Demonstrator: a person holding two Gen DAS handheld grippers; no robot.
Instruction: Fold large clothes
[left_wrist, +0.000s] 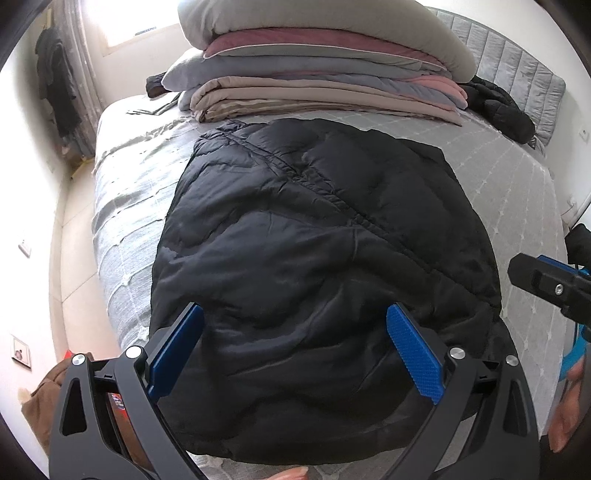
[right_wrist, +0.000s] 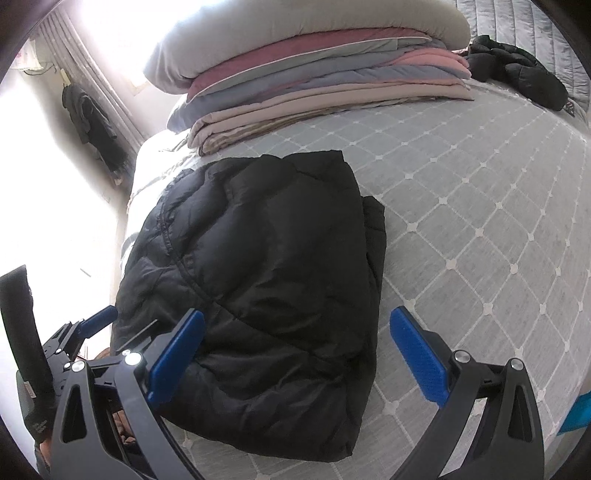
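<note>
Evidently, the puffy, slippery black jacket (left_wrist: 314, 266) is best pinched at its lower-frame hem, both hand-held grippers, left (left_wrist: 295, 350) and right (right_wrist: 295, 354), being spread and empty.

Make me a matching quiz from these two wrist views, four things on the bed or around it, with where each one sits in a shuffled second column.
Things:
1. black puffer jacket
2. stack of folded blankets
3. small crumpled black garment
4. dark clothes on the wall

Places:
A. hanging beside the curtain
B. folded, just ahead of both open grippers
C. piled at the bed's far end
D. right of the blanket stack

Pairs: 1-B, 2-C, 3-D, 4-A
</note>
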